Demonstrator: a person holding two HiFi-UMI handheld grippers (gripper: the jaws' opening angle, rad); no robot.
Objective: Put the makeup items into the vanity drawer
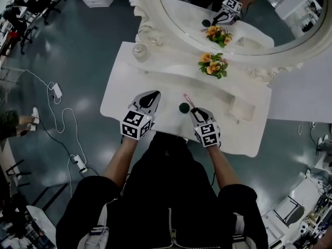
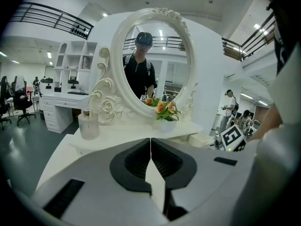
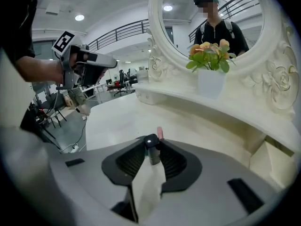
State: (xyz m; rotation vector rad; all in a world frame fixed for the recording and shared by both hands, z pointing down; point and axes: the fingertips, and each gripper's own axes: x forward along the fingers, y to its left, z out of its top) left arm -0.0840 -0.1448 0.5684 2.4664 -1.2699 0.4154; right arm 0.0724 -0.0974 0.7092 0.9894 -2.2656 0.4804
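Right gripper (image 3: 151, 144) clamps slim dark makeup tube (image 3: 151, 155) at jaw tips, low over white vanity tabletop (image 1: 124, 87); left gripper (image 2: 150, 142) clenched, empty; shallow tip hold may let tube pivot, drop.

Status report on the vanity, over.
Left gripper shut, empty. Right gripper shut on a dark tube. Pink stick lies on the tabletop just past it. No open drawer in view.
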